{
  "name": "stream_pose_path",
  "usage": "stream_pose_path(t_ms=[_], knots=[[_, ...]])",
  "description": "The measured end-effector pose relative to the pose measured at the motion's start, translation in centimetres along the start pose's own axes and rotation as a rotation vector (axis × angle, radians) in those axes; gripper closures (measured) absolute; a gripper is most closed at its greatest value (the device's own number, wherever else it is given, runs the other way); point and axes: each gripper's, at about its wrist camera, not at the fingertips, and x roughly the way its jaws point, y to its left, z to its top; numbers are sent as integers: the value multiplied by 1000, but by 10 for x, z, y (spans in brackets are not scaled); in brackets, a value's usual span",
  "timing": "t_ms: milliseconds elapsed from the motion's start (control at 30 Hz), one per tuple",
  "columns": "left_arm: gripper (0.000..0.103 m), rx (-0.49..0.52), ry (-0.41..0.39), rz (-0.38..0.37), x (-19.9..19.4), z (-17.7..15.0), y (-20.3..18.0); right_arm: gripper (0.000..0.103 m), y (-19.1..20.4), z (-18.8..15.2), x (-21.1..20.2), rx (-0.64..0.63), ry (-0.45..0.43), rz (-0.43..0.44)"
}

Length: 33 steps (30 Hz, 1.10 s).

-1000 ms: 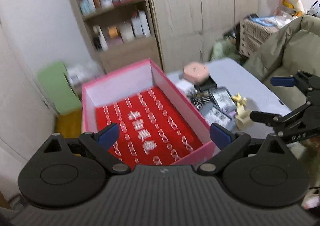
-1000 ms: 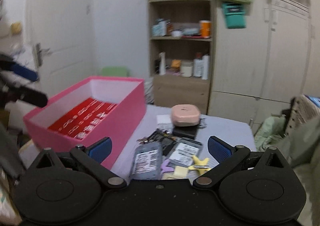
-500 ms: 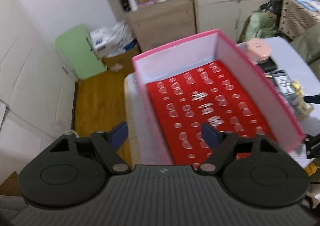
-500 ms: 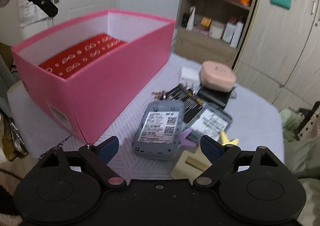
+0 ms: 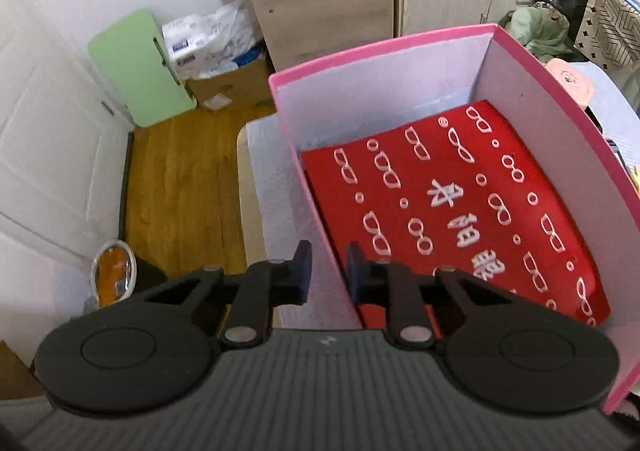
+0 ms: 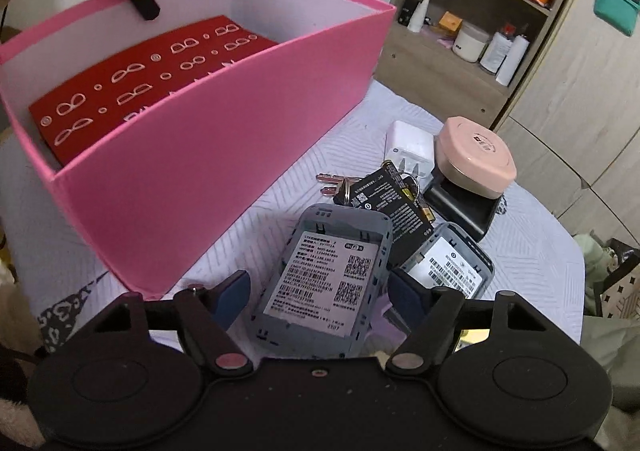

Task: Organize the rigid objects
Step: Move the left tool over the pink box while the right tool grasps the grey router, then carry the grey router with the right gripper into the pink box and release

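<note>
Left gripper (image 5: 327,265): its jaws are closing astride the near left wall of the pink box (image 5: 400,51), one blue pad outside, one inside; a small gap still shows, so no firm pinch yet.
Floor on the left: wooden boards, a pale green folded panel (image 5: 138,67) leaning on the wall, a white plastic package (image 5: 212,39) beside it.
Pink box: open-topped, standing on the table's white quilted cloth (image 6: 532,251); white inner walls.
Box contents: only a red card (image 5: 452,203) printed with white spectacle shapes and characters, lying flat on the bottom.
Right gripper (image 6: 316,291): jaws spread wide and closing, one blue pad on each side of the grey router (image 6: 324,279); the pads look just short of touching its edges.
Grey router: lies label-up on the cloth, just right of the box's outer wall.
Second grey router (image 6: 452,271): label-up, just right of the first.
Black battery (image 6: 392,203): leaning across the two routers, behind them.
Keys (image 6: 336,185): on a ring, touching the battery's far end.
White charger (image 6: 410,143): further back.
Pink round case (image 6: 474,155): resting on a black block (image 6: 460,211), right of the charger.
Background right: wooden shelves (image 6: 480,11) with bottles and jars, pale wardrobe doors.
</note>
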Motion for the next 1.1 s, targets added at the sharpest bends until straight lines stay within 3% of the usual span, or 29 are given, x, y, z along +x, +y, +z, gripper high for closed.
stream_pose_path(t_ms=[300,433,700,833,1100], knots=[[87,-80,-41,-7,14,-5,-1,27,-9,9,9,54,17,39],[95,-104,-63,14,16,-12,0,37,-23,13,11,152,36,79],[96,-66,-123,57,15,-16,-6,38,-47,13,10,367,49,155],[97,-6,-152,95,17,-15,-10,38,-56,11,1,445,14,155],[97,-67,-166,84,15,-17,-4,38,-74,21,-31,507,-87,151]])
